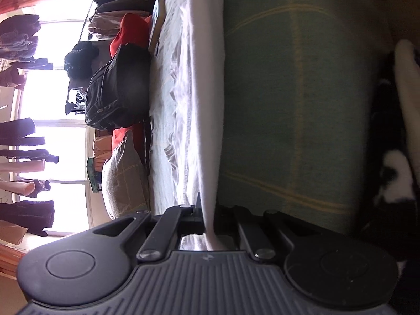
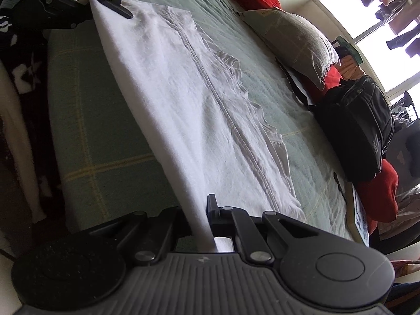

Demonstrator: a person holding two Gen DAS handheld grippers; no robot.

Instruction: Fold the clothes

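Note:
A white garment (image 2: 189,105) with a stitched seam lies spread on the green bed cover (image 2: 105,136), its near edge stretched taut along the bed's edge. My right gripper (image 2: 207,215) is shut on one end of that edge. My left gripper (image 1: 207,218) is shut on the other end; it also shows in the right wrist view (image 2: 110,2) at the top left. In the left wrist view the white garment (image 1: 183,105) runs away from the fingers as a long strip.
A black backpack (image 2: 359,128), a grey pillow (image 2: 296,42) and red cushions (image 2: 378,194) lie along the far side of the bed. A black-and-white cloth (image 1: 393,178) hangs by the bed's near side. Clothes hang at the bright window (image 1: 39,105).

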